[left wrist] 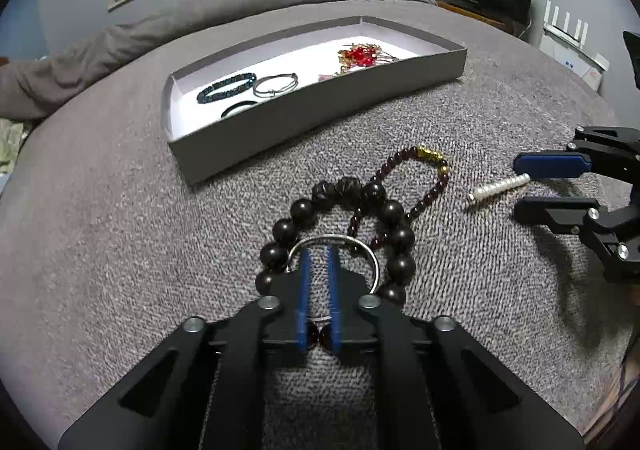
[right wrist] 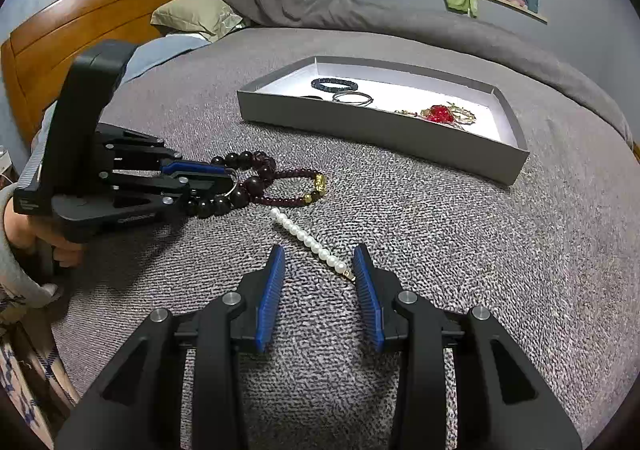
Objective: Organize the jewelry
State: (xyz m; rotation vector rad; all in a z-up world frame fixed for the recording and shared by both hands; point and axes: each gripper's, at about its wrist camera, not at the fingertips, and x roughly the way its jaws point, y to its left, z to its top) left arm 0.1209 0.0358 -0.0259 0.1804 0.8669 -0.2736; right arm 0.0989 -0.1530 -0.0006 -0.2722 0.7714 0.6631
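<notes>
A: Jewelry's split two ways. Loose on the grey bed cover [right wrist: 400,210]: big dark-bead bracelet [left wrist: 394,210], thin garnet-colour bracelet w/ gold beads [left wrist: 434,160], silver ring bangle [left wrist: 340,239], pearl strand [right wrist: 308,240].

B: And the tongs?

A: Left tongs [left wrist: 319,250] shut down narrow, pads reaching inside the silver bangle, dark beads curving round both sides. A reddish bead sits between the pads near their base; can't tell if it's really pinched. Right tongs [right wrist: 319,255] part open, one pad each side of the pearl strand's clasp end, not pressing it.

B: Rest of it?

A: In the grey box [left wrist: 320,110] further up the bed: blue bead bracelet [left wrist: 226,88], thin wire bangle [left wrist: 275,86], black band [left wrist: 240,107], red-and-gold tangle [left wrist: 360,56] at the far end.

B: Person?

A: Hand in a grey sleeve [right wrist: 16,250] holding the left grip. Wood headboard [right wrist: 60,34] and pillow [right wrist: 192,14] beyond.
</notes>
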